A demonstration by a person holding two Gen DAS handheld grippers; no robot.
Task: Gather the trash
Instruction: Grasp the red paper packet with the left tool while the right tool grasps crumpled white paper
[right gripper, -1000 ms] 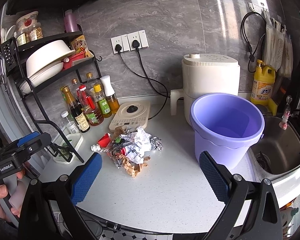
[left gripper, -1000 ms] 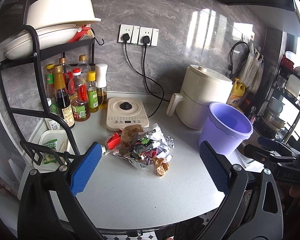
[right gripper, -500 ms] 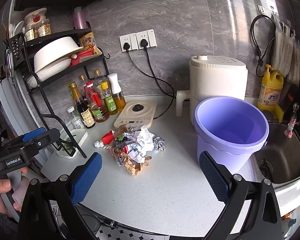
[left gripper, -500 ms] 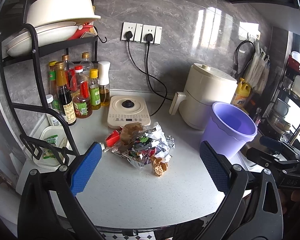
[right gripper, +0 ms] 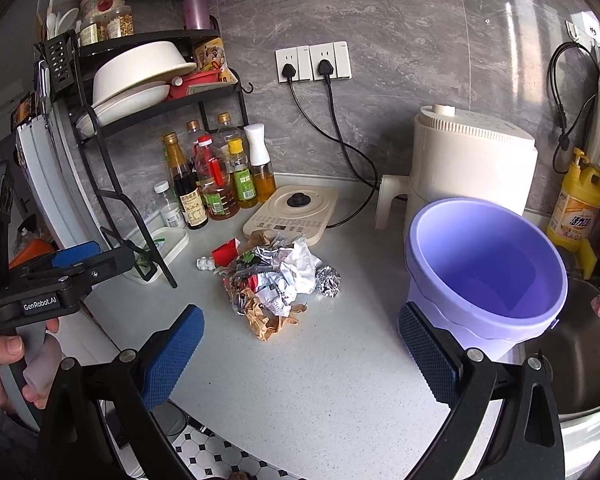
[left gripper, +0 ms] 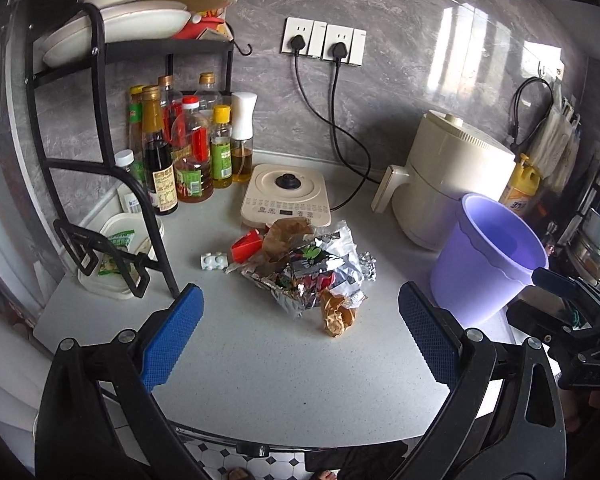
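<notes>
Here, nothing is gripped on either side.
Left tongs (left gripper: 298, 334): spread wide, blue pads apart, hovering over the near edge of the counter (left gripper: 260, 380), nothing between them.
Right tongs (right gripper: 300, 354): also spread wide and holding nothing; the right pad sits in front of the bucket's lower wall in this view.
Trash pile (left gripper: 304, 270): a heap in the middle of the counter, just in front of the cream induction plate (left gripper: 286, 196); it mixes crumpled white paper, shiny foil wrappers and brown paper.
Loose bits: a red carton piece (left gripper: 246, 245) at the pile's left edge, a small white blister pack (left gripper: 215, 261) just left of that, a foil ball (right gripper: 329, 280) on the bucket side, a crumpled brown wad (left gripper: 338, 314) nearest the tongs.
Purple bucket (right gripper: 486, 276): upright on the counter, right of the pile, apart from it; no trash is visible inside.
Background: sauce bottles (left gripper: 180, 152) under a black rack (left gripper: 100, 128), a cream air fryer (left gripper: 452, 184) behind the bucket, a yellow detergent bottle (right gripper: 576, 204).
</notes>
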